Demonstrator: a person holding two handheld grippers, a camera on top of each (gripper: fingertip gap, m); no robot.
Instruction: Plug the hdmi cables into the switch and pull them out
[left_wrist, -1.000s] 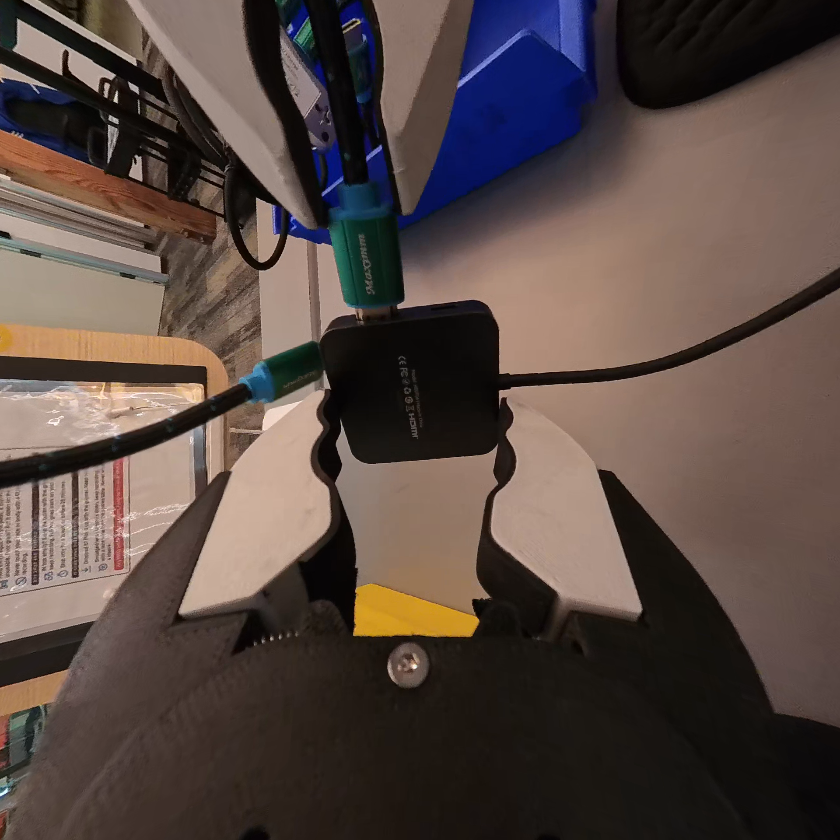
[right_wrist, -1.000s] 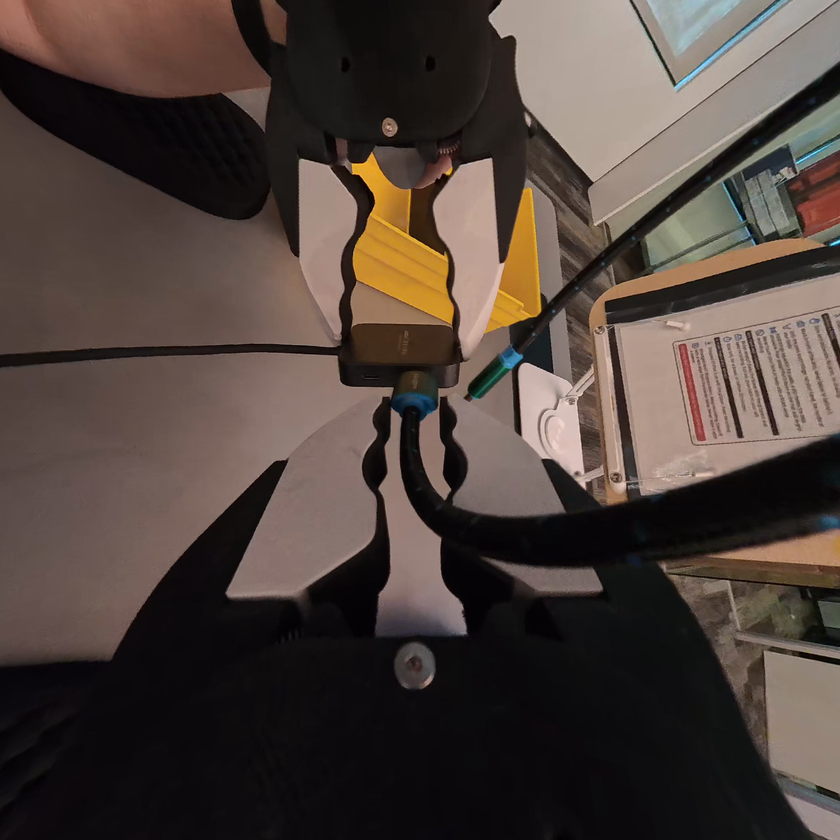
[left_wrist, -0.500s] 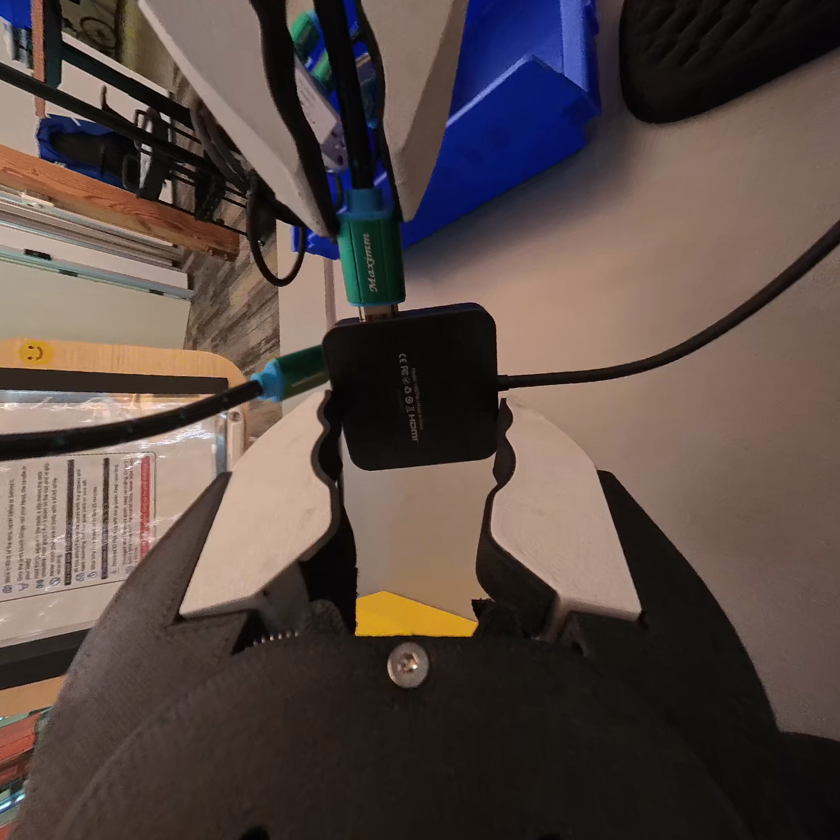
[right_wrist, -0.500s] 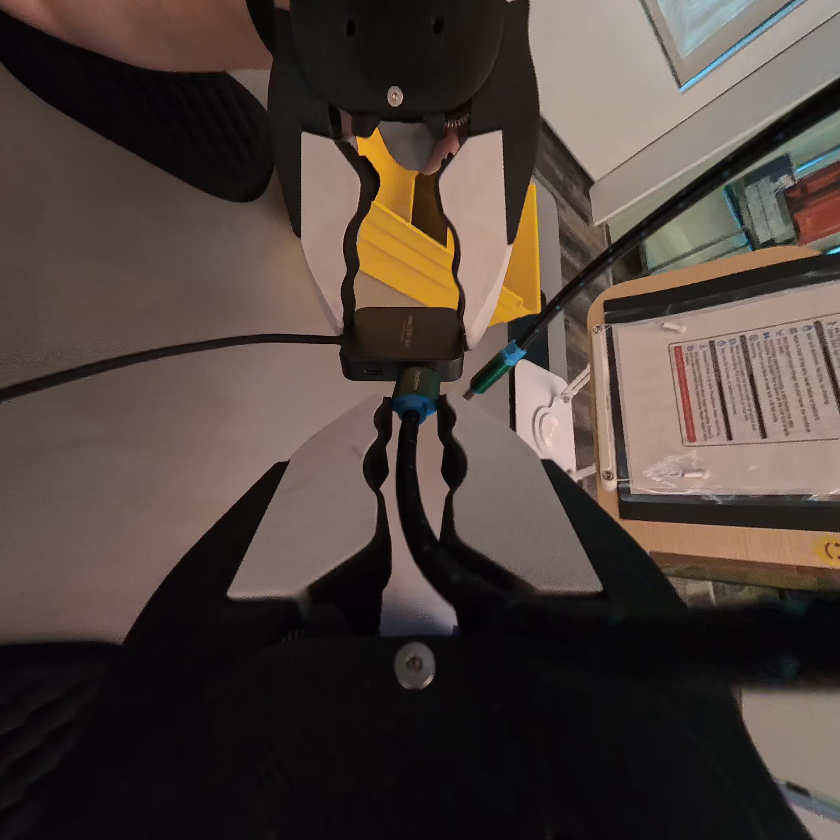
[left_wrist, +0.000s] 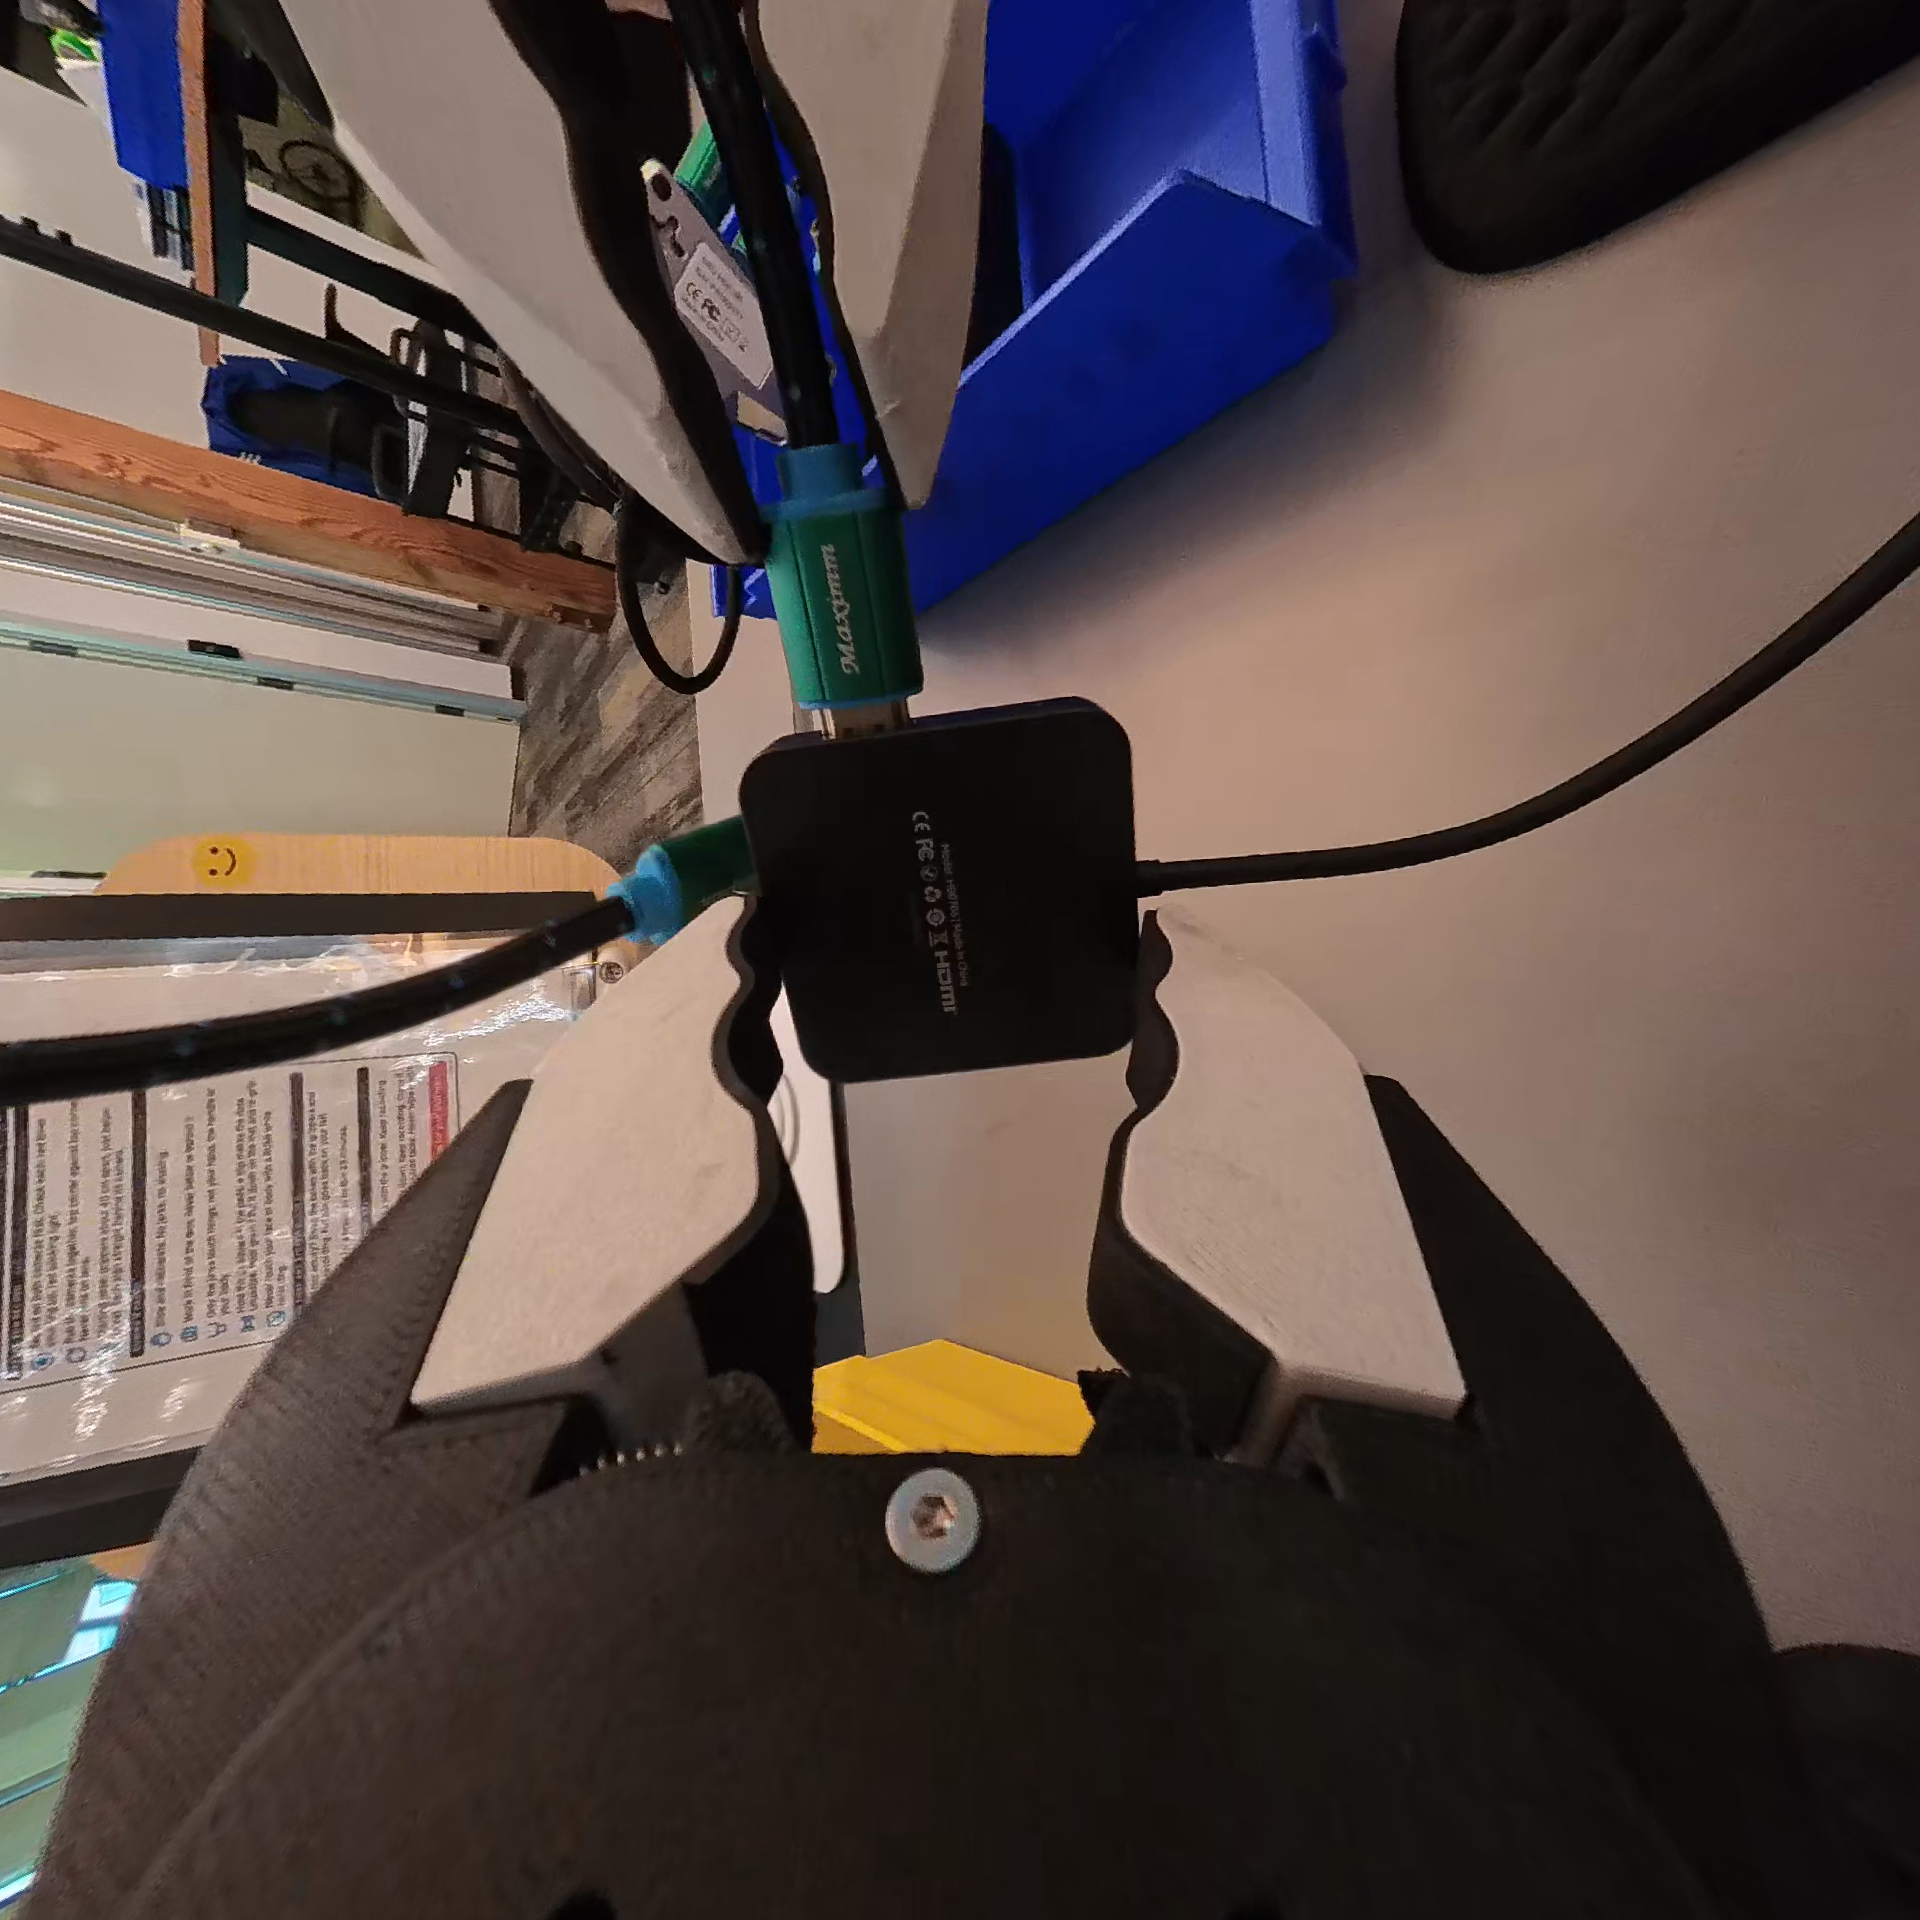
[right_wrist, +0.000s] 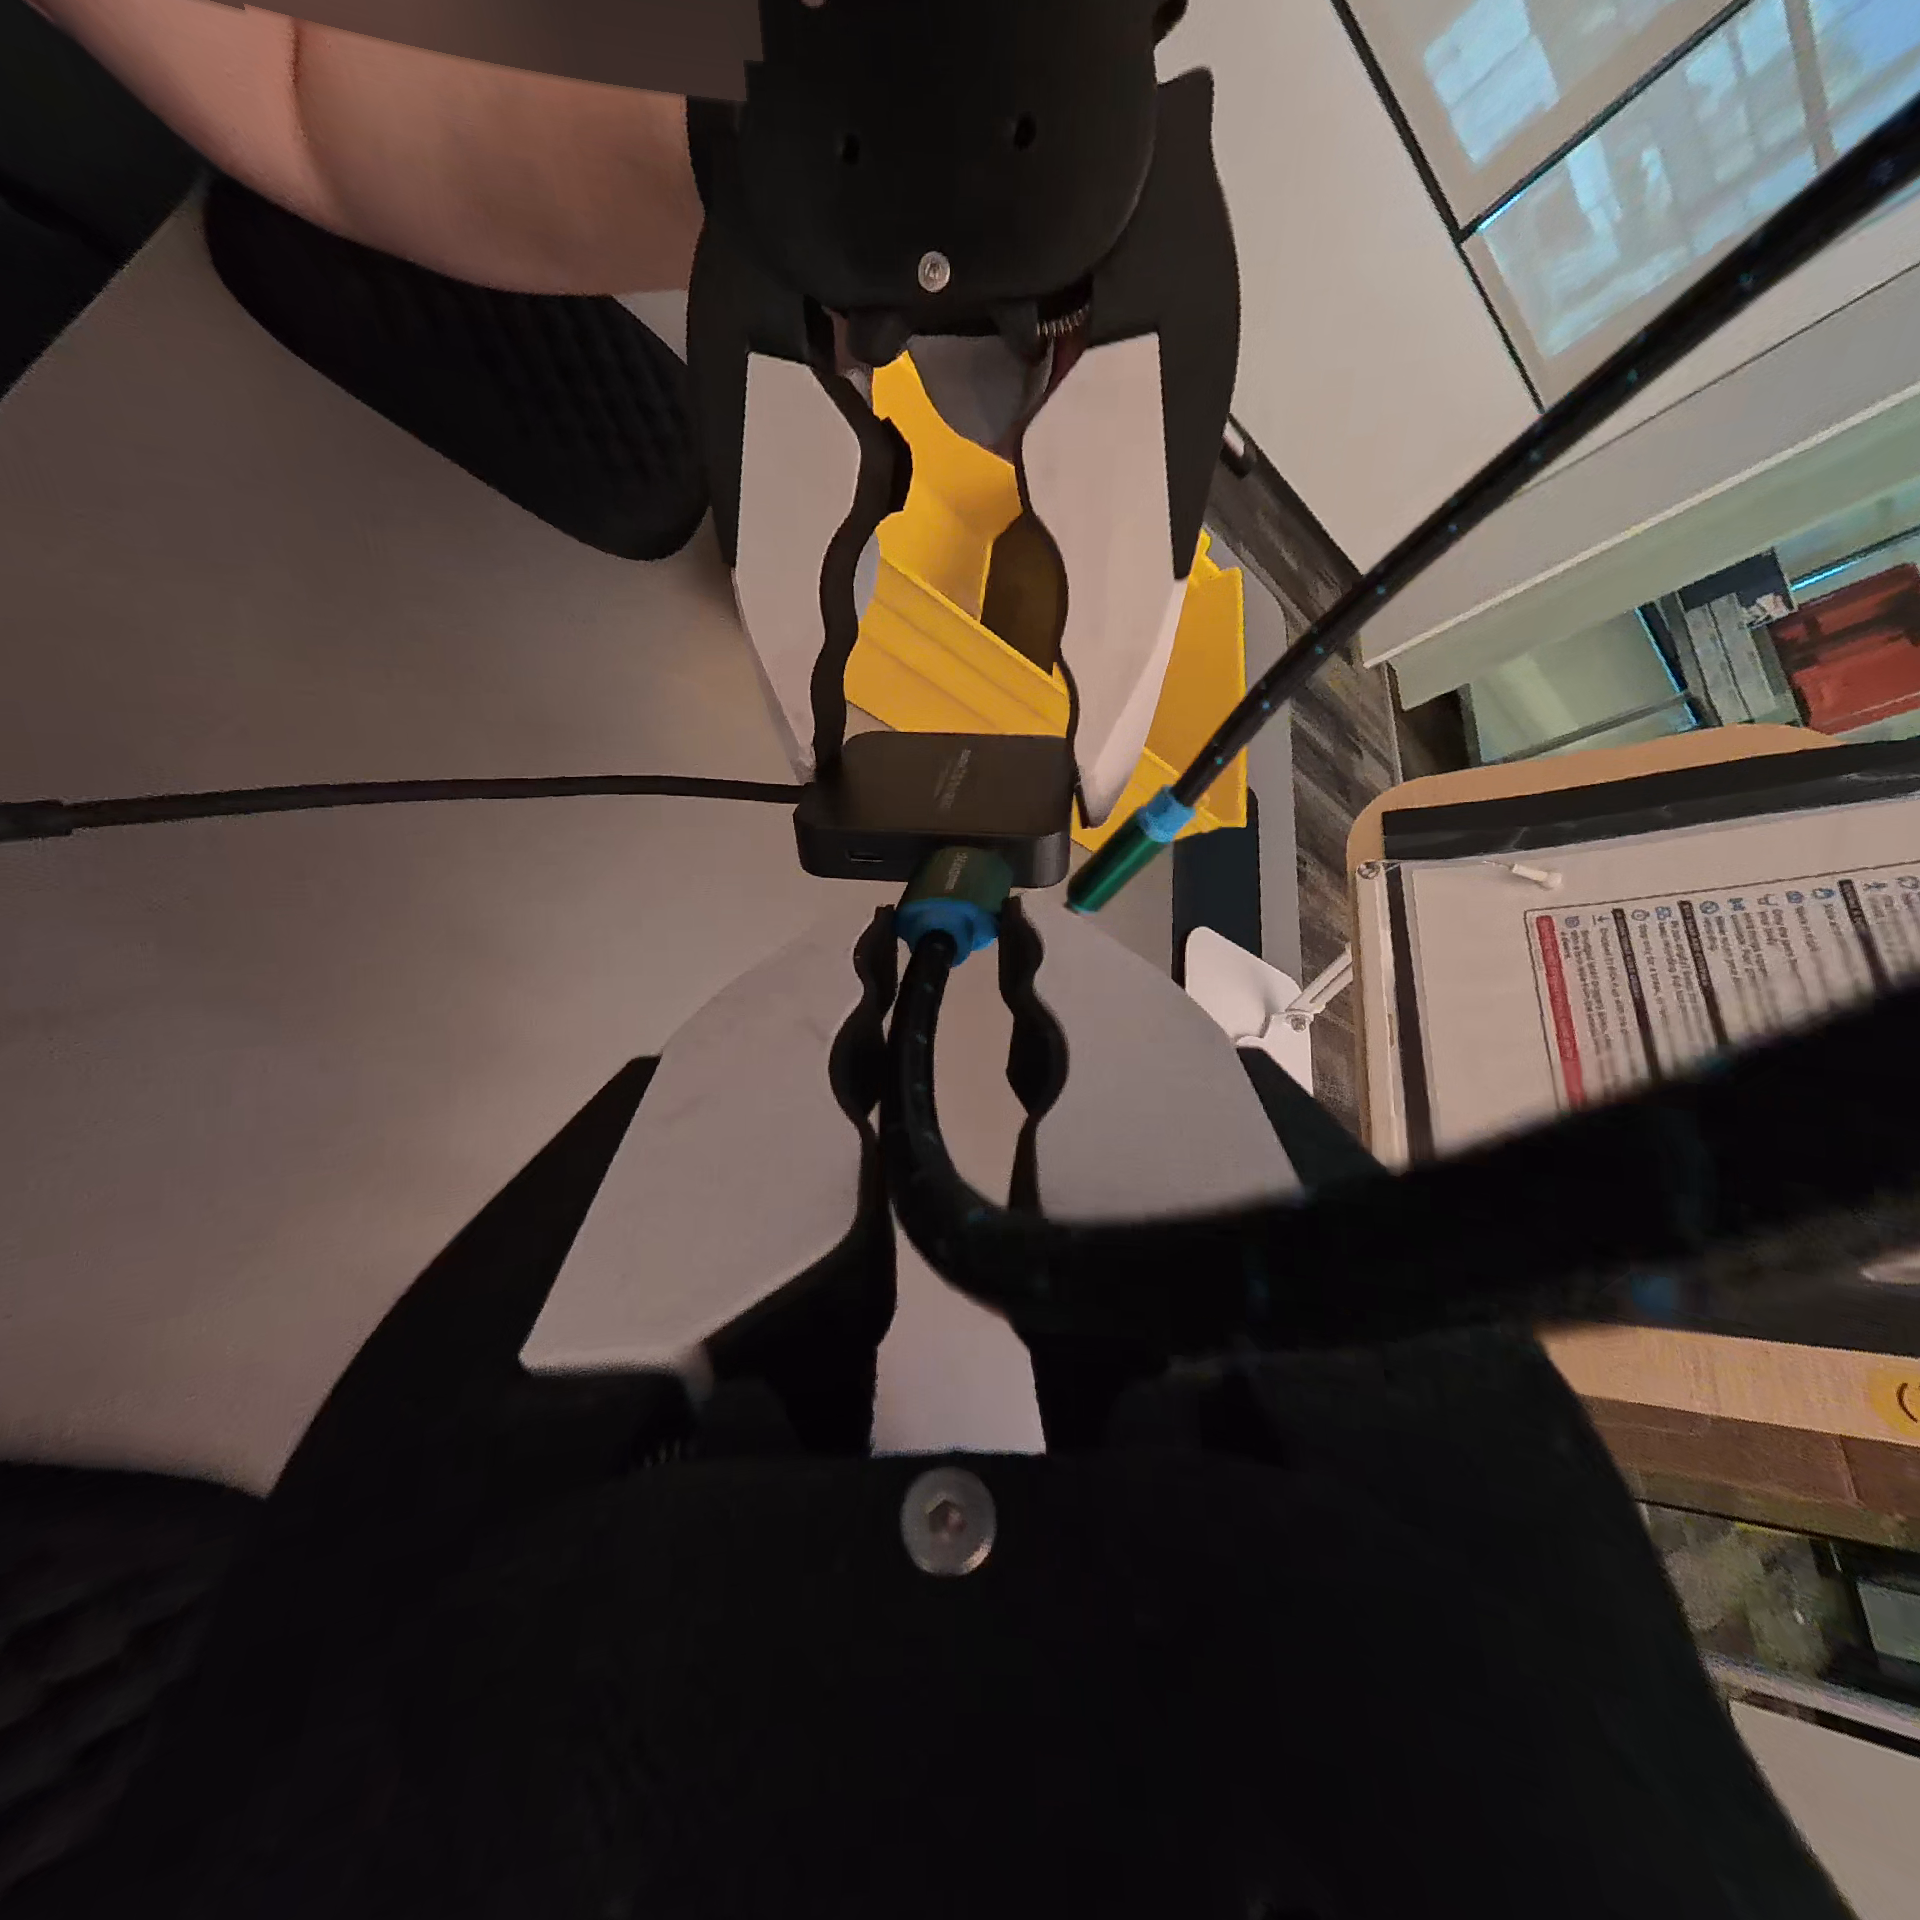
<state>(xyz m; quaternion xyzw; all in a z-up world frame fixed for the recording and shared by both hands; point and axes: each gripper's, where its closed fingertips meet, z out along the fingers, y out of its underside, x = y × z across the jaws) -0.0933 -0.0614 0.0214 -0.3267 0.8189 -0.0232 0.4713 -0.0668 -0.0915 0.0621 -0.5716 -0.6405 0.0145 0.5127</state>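
The left gripper (left_wrist: 940, 997) is clamping the black HDMI switch (left_wrist: 945, 883) by its two side edges, holding it above the pale desk (left_wrist: 1455, 727); the wavy pads are pressing against the near half of the box. In the right wrist view the same gripper (right_wrist: 940, 769) is showing from the front, with the switch (right_wrist: 935, 805) seated between its white fingers (right_wrist: 790, 623).

The right gripper (right_wrist: 940, 925) is closing on the first HDMI cable (right_wrist: 914, 1049) just behind its blue collar, and that green plug (left_wrist: 847, 613) is sitting partly in a port on the switch's far edge, with a strip of bare metal showing between plug body and housing. The braided black cable is looping back between the fingers and sweeping off to the right of that view.

A second green HDMI plug (left_wrist: 691, 873) is hanging beside the switch's corner; in the right wrist view its tip (right_wrist: 1117, 868) is lying just clear of the box, unplugged. The switch's own thin black lead (left_wrist: 1507, 821) is running off across the desk.

Farther out, a blue bin (left_wrist: 1164, 312) and a yellow bin (right_wrist: 935, 665) are standing on the desk, and a laminated sheet (right_wrist: 1662, 987) is lying on a wooden board to the side.
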